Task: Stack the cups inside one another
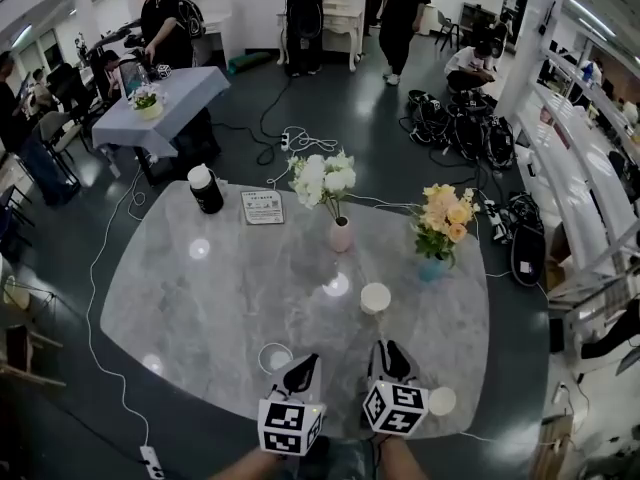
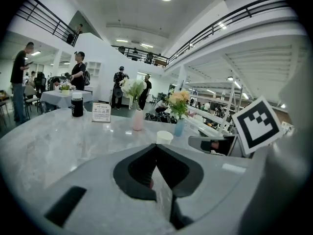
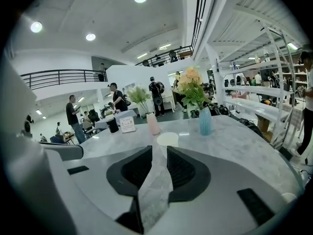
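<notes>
Grey table [image 1: 200,288] bears cup [image 1: 375,298] beyond right gripper's [image 1: 391,348] fingers [image 3: 135,168].

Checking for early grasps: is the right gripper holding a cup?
No, the right gripper has a narrow empty gap between its jaws, and the white cup stands on the table ahead of it.

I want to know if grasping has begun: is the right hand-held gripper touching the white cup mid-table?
Apart. The head view shows the right hand-held gripper short of the white cup, with bare tabletop between them.
</notes>
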Tool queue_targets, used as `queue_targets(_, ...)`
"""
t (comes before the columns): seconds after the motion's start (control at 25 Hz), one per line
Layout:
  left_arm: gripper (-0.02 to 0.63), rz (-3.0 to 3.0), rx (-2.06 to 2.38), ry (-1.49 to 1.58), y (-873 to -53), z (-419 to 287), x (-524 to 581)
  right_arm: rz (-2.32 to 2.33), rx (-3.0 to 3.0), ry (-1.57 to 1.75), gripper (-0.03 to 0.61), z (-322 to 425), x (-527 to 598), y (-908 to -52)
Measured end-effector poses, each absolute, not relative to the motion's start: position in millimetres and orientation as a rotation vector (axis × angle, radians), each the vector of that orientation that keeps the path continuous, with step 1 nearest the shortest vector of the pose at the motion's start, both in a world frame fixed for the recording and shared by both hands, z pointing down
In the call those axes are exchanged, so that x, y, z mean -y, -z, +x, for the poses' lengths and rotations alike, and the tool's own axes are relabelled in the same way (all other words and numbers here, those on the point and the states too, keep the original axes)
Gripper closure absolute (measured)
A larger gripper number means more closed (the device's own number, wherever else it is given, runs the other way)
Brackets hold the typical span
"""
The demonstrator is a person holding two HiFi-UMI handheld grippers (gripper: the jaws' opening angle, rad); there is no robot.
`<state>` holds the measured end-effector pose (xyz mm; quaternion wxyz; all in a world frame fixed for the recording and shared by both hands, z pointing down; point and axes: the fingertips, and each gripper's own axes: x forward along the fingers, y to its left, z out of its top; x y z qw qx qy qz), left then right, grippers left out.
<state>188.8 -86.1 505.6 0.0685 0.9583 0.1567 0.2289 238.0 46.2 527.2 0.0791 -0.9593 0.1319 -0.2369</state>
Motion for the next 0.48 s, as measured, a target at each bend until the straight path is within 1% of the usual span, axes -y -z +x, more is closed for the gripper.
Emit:
queue_targets(0.12,0.617,2.867,-0.481,-0.717,-516.5,193.6,78.8,-2.859,-0.396,0.725,0.514,247.8,-46.3,-538.7)
queue_targets(0.48,0.617,2.845,-0.568,-0.809,-550.0,199.3,49.9,-2.850,-0.424,0.747,0.457,282.4,-42.3,-565.9)
